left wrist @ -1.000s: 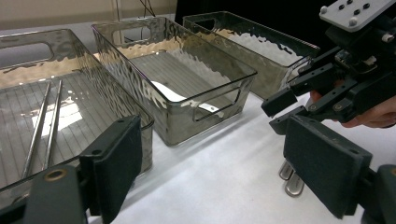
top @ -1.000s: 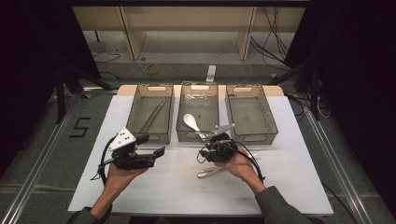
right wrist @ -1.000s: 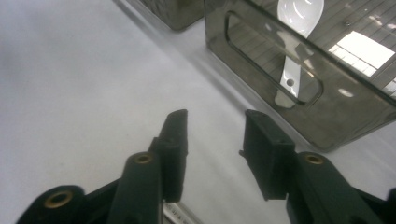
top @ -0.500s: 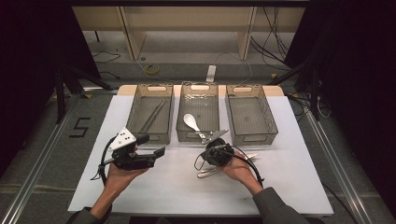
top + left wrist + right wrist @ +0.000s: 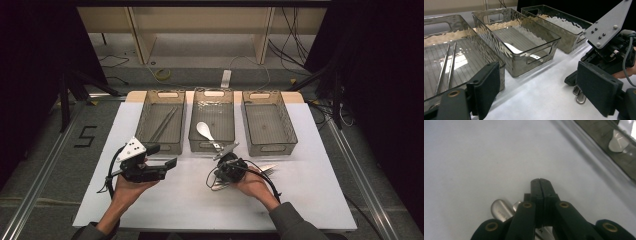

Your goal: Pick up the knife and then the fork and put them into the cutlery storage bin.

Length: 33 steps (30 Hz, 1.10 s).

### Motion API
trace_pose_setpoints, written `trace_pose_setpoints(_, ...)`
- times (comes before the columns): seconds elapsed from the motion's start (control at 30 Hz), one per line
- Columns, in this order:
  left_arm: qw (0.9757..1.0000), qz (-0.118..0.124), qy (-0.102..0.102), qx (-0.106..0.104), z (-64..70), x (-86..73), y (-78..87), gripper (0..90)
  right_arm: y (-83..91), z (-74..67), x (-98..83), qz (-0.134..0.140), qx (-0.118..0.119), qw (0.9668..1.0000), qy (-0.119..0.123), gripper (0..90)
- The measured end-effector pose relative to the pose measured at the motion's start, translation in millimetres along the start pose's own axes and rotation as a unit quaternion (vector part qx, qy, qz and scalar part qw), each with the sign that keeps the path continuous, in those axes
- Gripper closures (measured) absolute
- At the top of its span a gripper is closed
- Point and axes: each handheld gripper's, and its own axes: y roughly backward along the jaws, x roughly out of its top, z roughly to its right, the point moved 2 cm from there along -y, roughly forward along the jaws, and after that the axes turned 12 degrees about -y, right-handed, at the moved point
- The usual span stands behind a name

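Observation:
My right gripper is low over the white table, above a small pile of metal cutlery. In the right gripper view its jaws are pressed together, with rounded cutlery handles lying just under them. I cannot tell whether a piece is pinched. My left gripper hovers at the front left, jaws wide open with nothing between them. The left gripper view also has the right gripper over the handles.
Three clear bins stand in a row at the back. The left bin holds chopsticks, the middle bin a white spoon, and the right bin has nothing in it. Dark floor surrounds the table.
My right hand has come down and slightly toward the front, onto the cutlery pile. The left gripper has stayed where it was.

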Motion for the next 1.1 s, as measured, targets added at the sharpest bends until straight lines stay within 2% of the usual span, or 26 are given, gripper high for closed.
trace_pose_setpoints(0.17, 1.0000, 0.002, 0.003, -0.001, -0.2, 0.1, 0.2, 19.2, -2.4, -2.2, -1.0, -0.012, 0.003, 0.9999, 0.002, 90.0)
trace_pose_setpoints(0.5, 1.0000, 0.003, -0.002, -0.003, 1.7, 0.2, 1.3, 19.2, 1.1, -5.6, -6.5, -0.018, 0.014, 0.9996, -0.016, 90.0)
trace_pose_setpoints(0.67, 1.0000, 0.005, -0.002, -0.001, 2.0, 0.1, 2.2, 19.2, 4.9, -10.6, -12.4, -0.025, 0.019, 0.9994, -0.010, 90.0)
trace_pose_setpoints(1.0, 1.0000, 0.004, -0.004, -0.001, 2.2, 0.0, 1.7, 19.2, 23.4, -24.1, -37.2, -0.047, 0.036, 0.9983, 0.004, 90.0)
trace_pose_setpoints(1.03, 1.0000, 0.004, -0.004, -0.001, 2.2, -0.1, 1.6, 19.2, 26.6, -24.7, -39.8, -0.052, 0.043, 0.9977, 0.004, 90.0)
trace_pose_setpoints(1.1, 1.0000, 0.002, -0.004, 0.000, 1.7, -0.4, 1.5, 19.2, 31.7, -26.2, -47.5, -0.059, 0.037, 0.9975, 0.009, 90.0)
